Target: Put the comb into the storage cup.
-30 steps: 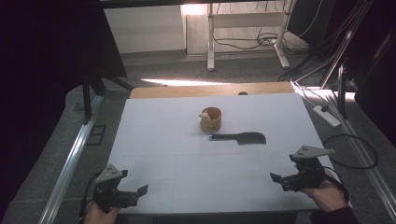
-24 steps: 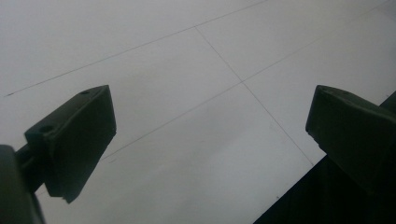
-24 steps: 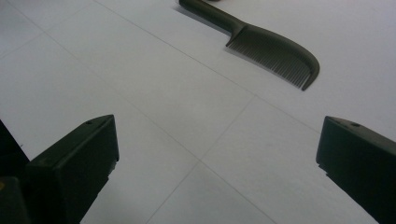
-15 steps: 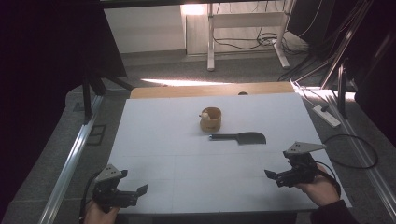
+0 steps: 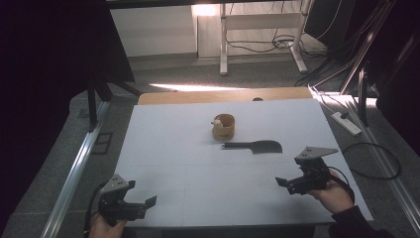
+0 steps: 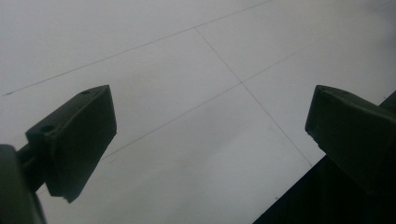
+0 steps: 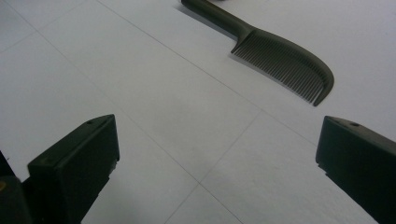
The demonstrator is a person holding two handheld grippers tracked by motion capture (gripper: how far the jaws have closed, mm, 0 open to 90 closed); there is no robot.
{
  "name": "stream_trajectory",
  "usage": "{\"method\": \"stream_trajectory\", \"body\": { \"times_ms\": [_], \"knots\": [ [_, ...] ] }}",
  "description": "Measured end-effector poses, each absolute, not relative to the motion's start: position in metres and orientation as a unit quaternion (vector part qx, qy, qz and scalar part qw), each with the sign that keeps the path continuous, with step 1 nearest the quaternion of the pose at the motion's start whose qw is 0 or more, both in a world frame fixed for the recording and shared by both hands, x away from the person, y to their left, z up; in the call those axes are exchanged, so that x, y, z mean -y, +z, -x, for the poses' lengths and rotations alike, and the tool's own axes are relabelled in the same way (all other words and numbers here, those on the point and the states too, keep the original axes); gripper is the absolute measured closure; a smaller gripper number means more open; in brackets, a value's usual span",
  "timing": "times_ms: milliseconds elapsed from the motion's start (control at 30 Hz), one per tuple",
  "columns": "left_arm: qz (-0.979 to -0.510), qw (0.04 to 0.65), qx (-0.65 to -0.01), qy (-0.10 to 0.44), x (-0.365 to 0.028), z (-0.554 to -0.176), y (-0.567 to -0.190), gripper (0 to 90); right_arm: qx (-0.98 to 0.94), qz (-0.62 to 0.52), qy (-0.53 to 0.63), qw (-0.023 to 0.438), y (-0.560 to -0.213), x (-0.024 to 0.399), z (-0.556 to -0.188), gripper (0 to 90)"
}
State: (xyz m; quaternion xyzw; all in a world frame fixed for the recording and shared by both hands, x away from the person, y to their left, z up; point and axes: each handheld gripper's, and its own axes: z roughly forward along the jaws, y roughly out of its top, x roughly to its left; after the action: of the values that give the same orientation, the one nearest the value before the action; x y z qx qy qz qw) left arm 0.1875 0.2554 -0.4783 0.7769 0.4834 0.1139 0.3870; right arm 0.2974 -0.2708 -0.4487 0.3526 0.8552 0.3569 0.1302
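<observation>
A black comb (image 5: 253, 146) lies flat near the middle of the white table (image 5: 173, 148); the right gripper view has the comb (image 7: 275, 58) ahead with its teeth toward me. Just behind it stands a small round wooden cup (image 5: 224, 126) with a pale object at its rim. My right gripper (image 5: 285, 182) hovers open at the front right, a short way in front of the comb, jaws wide apart over bare table. My left gripper (image 5: 146, 203) rests open at the front left corner, nothing between its jaws.
A wooden strip (image 5: 223, 95) borders the table's far edge. A power strip (image 5: 345, 122) and cables (image 5: 371, 163) lie on the floor to the right. A metal rail (image 5: 74, 168) runs along the left side. The table's front edge (image 6: 327, 172) is close to my left gripper.
My right gripper has moved left and forward toward the comb, away from the table's right edge. The left gripper has stayed in place.
</observation>
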Motion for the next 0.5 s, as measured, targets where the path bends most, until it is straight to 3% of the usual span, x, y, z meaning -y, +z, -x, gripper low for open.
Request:
{"method": "stream_trajectory", "body": {
  "times_ms": [500],
  "knots": [
    [-0.776,0.388,-0.483,0.113,-0.256,-0.188,-0.478,2.8,-0.860,-0.349,0.352,0.118,-0.449,0.256,-0.310,0.0]
  ]
}}
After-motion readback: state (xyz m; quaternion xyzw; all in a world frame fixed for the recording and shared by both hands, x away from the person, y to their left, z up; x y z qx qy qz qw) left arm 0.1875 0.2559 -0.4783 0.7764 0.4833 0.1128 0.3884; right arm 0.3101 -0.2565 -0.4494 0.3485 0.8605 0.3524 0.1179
